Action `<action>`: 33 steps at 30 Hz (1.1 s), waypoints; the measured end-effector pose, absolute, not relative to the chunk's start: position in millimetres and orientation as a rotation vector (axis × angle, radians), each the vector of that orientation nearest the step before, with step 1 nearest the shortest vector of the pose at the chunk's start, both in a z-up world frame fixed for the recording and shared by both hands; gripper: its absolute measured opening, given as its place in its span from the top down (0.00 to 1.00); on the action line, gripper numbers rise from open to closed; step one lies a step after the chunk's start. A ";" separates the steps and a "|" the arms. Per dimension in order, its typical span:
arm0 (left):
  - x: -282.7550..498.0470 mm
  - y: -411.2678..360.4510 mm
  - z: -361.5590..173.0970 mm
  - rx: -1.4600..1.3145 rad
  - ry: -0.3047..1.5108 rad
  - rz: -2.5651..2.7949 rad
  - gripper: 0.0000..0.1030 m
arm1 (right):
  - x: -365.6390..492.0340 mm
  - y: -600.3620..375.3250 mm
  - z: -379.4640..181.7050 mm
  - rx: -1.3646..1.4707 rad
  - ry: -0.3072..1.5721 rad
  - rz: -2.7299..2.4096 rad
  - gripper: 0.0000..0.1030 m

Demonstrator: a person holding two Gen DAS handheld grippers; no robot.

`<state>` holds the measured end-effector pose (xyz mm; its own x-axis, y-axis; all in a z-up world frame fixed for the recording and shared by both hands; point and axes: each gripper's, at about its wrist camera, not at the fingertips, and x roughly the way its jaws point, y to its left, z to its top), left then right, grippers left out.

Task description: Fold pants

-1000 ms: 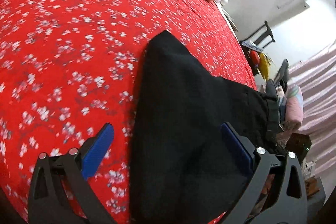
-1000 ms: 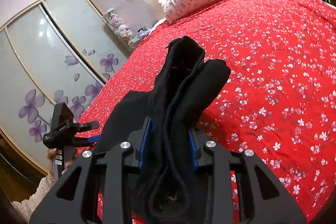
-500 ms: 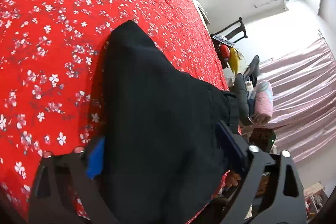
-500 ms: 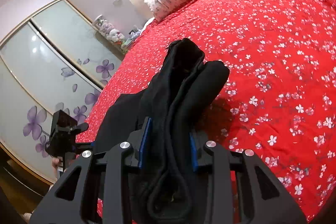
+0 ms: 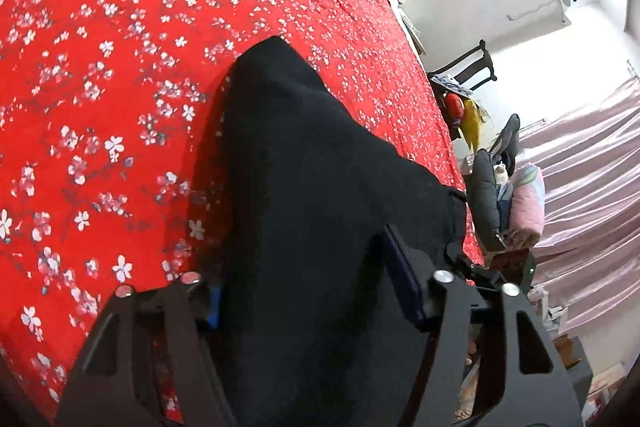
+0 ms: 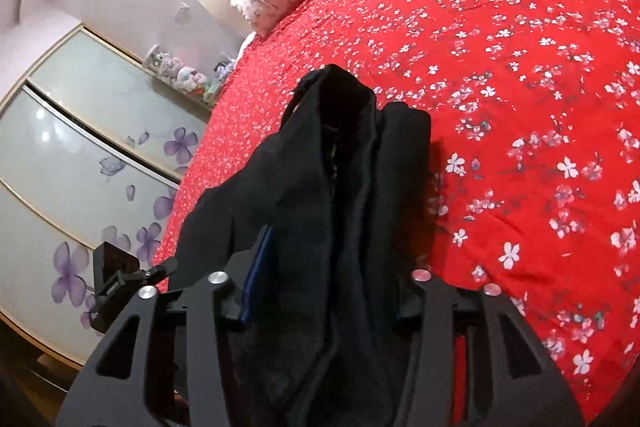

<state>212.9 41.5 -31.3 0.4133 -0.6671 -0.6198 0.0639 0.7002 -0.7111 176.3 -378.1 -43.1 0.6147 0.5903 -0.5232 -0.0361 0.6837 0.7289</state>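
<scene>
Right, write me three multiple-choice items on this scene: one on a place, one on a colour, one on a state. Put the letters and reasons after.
1. Where do the pants rest?
A. on a chair
B. on the bedspread
C. on the floor

2. What colour are the pants?
A. black
B. blue
C. white

3. In the right wrist view, how does the cloth of the pants stand?
A. spread out flat
B. hung on a hanger
C. bunched in raised folds

Answers:
1 B: the pants lie over the red flowered bedspread.
2 A: the cloth is black in both views.
3 C: the cloth rises off the bed in thick folds.
</scene>
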 end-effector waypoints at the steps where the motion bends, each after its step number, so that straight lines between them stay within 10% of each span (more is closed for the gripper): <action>1: 211.2 40.9 -29.7 -0.656 1.050 -0.500 0.51 | 175.5 -378.8 -43.1 0.749 0.836 0.407 0.62; 6: 202.5 45.0 -17.1 -0.661 0.977 -0.507 0.79 | 168.8 -377.6 -33.5 0.750 0.795 0.436 0.67; 13: 188.0 32.7 10.6 -0.568 0.860 -0.514 0.87 | 165.7 -378.5 -18.9 0.827 0.715 0.511 0.70; 27: 213.6 46.2 9.0 -0.643 0.785 -0.407 0.86 | 219.8 -366.7 -23.3 0.856 0.675 0.493 0.71; 33: 225.6 64.6 -19.7 -0.766 0.877 -0.321 0.65 | 229.5 -369.5 -42.5 0.838 0.793 0.351 0.56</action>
